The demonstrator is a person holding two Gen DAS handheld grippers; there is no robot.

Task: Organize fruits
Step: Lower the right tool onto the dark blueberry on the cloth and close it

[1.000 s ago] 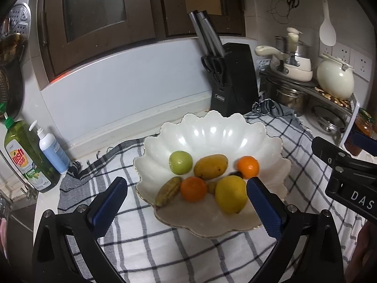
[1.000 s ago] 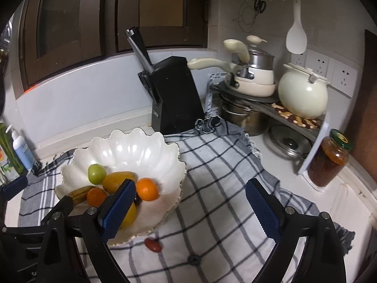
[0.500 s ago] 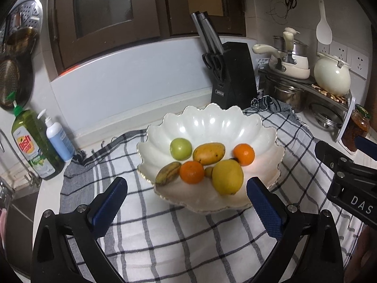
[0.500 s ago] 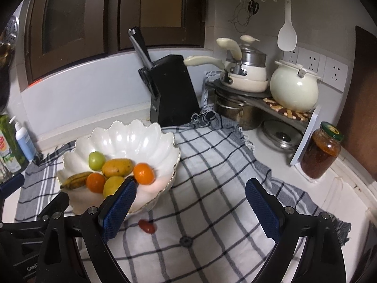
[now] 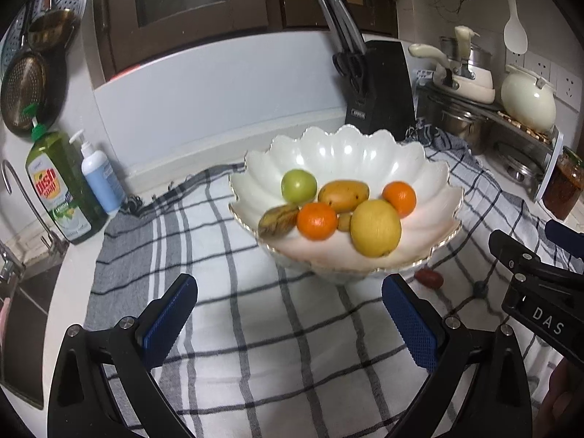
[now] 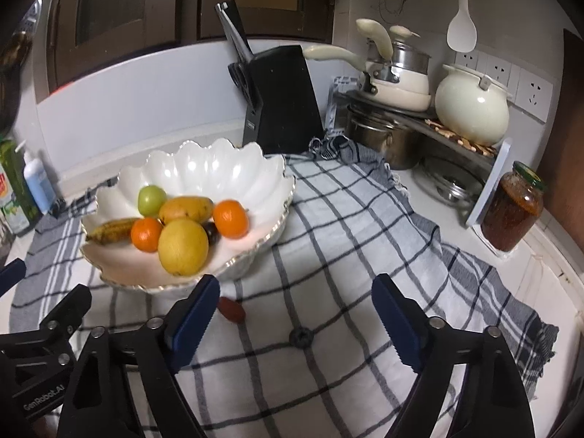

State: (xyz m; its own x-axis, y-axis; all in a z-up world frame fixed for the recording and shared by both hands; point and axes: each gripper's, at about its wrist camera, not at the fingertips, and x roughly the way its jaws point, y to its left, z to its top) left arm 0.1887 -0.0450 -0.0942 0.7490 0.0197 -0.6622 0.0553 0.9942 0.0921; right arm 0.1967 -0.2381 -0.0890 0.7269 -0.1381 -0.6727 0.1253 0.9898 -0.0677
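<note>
Red date [image 6: 231, 310] loose on the checked cloth [image 6: 350, 226], just outside the scalloped bowl [image 6: 255, 182].
It lies touching our right gripper [image 6: 295, 319]'s left finger, long axis slanting across wide, empty jaws. Our left gripper [image 5: 288, 323], also wide and empty, sits farther off; bowl rim crowds ahead-left, open cloth right.

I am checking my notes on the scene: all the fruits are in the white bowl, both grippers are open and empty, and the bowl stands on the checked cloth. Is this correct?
Not quite: one small red fruit lies outside the white bowl, on the checked cloth in front of it, as the right wrist view shows. The rest holds: the left gripper and right gripper are open and empty.
</note>
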